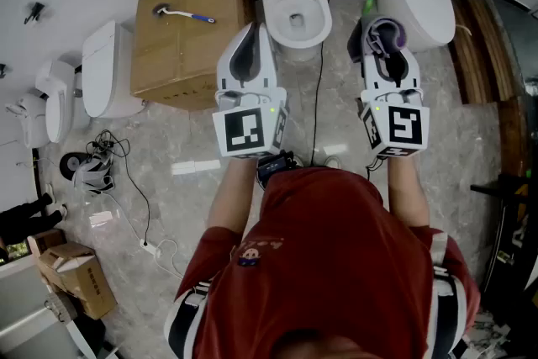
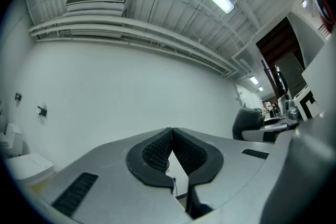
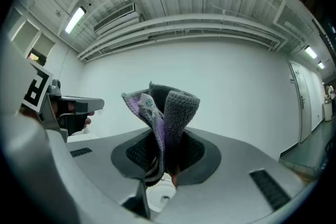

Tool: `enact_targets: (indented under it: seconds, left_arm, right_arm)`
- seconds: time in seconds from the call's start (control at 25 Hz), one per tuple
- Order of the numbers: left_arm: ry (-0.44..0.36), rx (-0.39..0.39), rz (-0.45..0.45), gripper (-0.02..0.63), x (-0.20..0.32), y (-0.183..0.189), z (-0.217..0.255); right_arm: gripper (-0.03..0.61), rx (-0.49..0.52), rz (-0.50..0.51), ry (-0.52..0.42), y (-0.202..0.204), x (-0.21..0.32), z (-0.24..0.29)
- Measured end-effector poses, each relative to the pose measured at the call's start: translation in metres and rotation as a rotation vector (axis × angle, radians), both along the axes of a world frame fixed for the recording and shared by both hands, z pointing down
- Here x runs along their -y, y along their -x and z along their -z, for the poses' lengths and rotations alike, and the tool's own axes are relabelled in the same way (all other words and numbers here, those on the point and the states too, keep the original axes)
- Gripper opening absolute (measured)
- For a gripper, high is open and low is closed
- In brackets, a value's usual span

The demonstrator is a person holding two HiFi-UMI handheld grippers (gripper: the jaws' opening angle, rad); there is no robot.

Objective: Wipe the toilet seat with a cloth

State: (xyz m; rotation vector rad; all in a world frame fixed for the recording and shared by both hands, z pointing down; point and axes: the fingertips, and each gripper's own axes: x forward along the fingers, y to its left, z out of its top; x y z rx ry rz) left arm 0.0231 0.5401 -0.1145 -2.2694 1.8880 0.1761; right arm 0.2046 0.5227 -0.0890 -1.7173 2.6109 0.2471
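With the cloth [image 3: 167, 105] clamped in the R gripper [image 1: 382, 38], well short of the toilet seat [image 1: 319, 13] at the floor's far edge by the wall, and the L gripper [image 1: 251, 34] shut on nothing, the cloth should be lowered flat onto the rim & swept round w/ even pressure.

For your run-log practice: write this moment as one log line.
left tongs: shut, empty | right tongs: shut on grey-purple cloth | toilet: lid up, untouched

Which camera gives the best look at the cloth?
The right gripper view: the cloth stands folded and close up, pinched in the right gripper. The head view shows only a small grey-purple bundle; the left gripper view shows none.
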Motion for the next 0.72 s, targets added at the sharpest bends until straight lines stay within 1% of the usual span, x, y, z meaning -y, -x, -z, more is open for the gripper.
enact_targets:
  seconds: [0.16, 0.4, 0.44, 0.56, 0.72]
  left_arm:
    - [-0.008, -0.009, 0.0, 0.014, 0.0, 0.008, 0.002]
    - [-0.019, 0.006, -0.007, 0.014, -0.003, 0.025, 0.0]
    - [-0.016, 0.0, -0.007, 0.014, -0.003, 0.027, -0.001]
    - [-0.021, -0.05, -0.015, 0.014, -0.006, 0.034, -0.001]
    - [-0.017, -0.062, -0.022, 0.014, -0.01, 0.047, -0.008]
  right_arm:
    - [0.08, -0.002, -0.007, 0.004, 0.008, 0.001, -0.001]
    - [0.081, -0.005, -0.018, 0.018, 0.026, 0.0, -0.006]
    - [0.08, -0.001, -0.021, 0.021, 0.029, -0.001, -0.006]
    - [0.08, 0.017, -0.029, 0.025, 0.039, -0.004, -0.007]
    - [0.08, 0.017, -0.037, 0.033, 0.054, -0.007, -0.012]
